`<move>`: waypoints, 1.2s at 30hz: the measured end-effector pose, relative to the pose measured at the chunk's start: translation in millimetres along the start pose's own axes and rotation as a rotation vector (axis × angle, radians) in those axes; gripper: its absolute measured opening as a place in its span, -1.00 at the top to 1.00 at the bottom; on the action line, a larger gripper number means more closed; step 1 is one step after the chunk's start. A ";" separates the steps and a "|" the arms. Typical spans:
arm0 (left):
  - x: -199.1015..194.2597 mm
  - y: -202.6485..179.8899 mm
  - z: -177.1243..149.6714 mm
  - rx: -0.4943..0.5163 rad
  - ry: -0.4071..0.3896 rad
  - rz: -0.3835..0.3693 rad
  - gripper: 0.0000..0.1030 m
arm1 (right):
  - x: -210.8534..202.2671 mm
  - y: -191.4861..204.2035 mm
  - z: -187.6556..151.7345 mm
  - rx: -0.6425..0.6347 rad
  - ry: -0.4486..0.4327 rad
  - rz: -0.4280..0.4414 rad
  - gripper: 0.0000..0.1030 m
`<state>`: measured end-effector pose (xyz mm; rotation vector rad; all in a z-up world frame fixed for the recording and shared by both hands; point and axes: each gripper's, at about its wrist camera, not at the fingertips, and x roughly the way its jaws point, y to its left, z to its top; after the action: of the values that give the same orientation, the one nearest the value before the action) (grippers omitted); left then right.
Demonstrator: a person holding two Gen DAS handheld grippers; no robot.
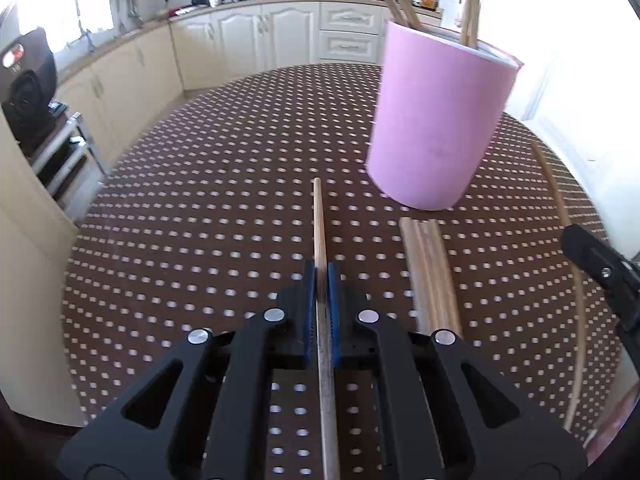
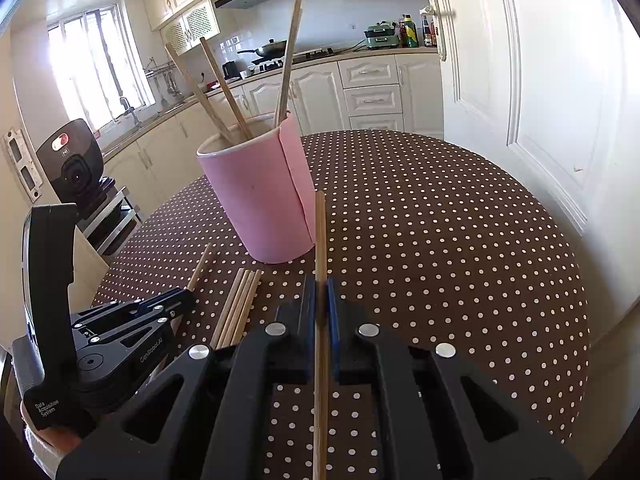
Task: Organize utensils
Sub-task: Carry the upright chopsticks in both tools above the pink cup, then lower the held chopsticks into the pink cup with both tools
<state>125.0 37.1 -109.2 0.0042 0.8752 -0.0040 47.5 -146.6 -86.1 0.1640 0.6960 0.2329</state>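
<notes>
A pink cylindrical holder [image 1: 436, 120] stands on the brown polka-dot table [image 1: 220, 200] with three wooden chopsticks upright in it [image 2: 224, 92]. My left gripper [image 1: 321, 270] is shut on a single chopstick [image 1: 319, 216] that lies low over the cloth, left of the holder. A bundle of several chopsticks [image 1: 430, 272] lies just right of it. In the right wrist view my right gripper [image 2: 321, 284] is shut on another chopstick [image 2: 320, 232], whose tip points at the holder [image 2: 260, 200]. The left gripper [image 2: 188, 294] shows there at the lower left, beside the bundle [image 2: 240, 304].
The round table's edge [image 2: 576, 280] curves close on the right, near a white door [image 2: 540, 100]. A black camera device [image 2: 76, 168] sits on a metal stand off the table's left. Kitchen cabinets [image 1: 260, 36] run along the back.
</notes>
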 end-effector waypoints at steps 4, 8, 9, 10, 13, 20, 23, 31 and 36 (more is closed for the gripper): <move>-5.2 4.7 -2.4 0.000 -0.013 -0.006 0.88 | -2.9 3.4 2.0 -0.006 -0.010 0.003 0.91; -15.1 6.5 -3.7 -0.004 -0.036 -0.021 0.88 | -8.0 5.6 5.2 -0.014 -0.029 0.007 0.91; -18.4 6.5 -3.4 -0.006 -0.046 -0.023 0.88 | -9.0 6.4 5.8 -0.016 -0.034 0.006 0.91; -21.7 6.1 -4.2 -0.005 -0.056 -0.028 0.88 | -10.2 7.2 6.8 -0.016 -0.040 0.006 0.91; -30.9 3.8 -2.0 0.002 -0.093 -0.040 0.88 | -15.0 8.6 9.8 -0.017 -0.060 0.015 0.91; -47.5 -0.4 3.9 0.006 -0.157 -0.036 0.88 | -25.4 11.4 16.9 -0.028 -0.104 0.046 0.91; -52.9 5.0 10.1 0.006 -0.180 -0.044 0.88 | -30.5 13.2 19.1 -0.033 -0.124 0.053 0.91; -68.3 4.4 20.3 0.020 -0.245 -0.059 0.88 | -41.3 21.4 33.7 -0.033 -0.185 0.084 0.91; -81.8 2.3 28.7 0.034 -0.299 -0.068 0.88 | -47.7 31.2 41.5 -0.046 -0.226 0.106 0.91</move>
<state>94.7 39.4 -28.0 0.0059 0.5762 -0.0812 34.2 -132.3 -18.4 0.1801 0.4574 0.3268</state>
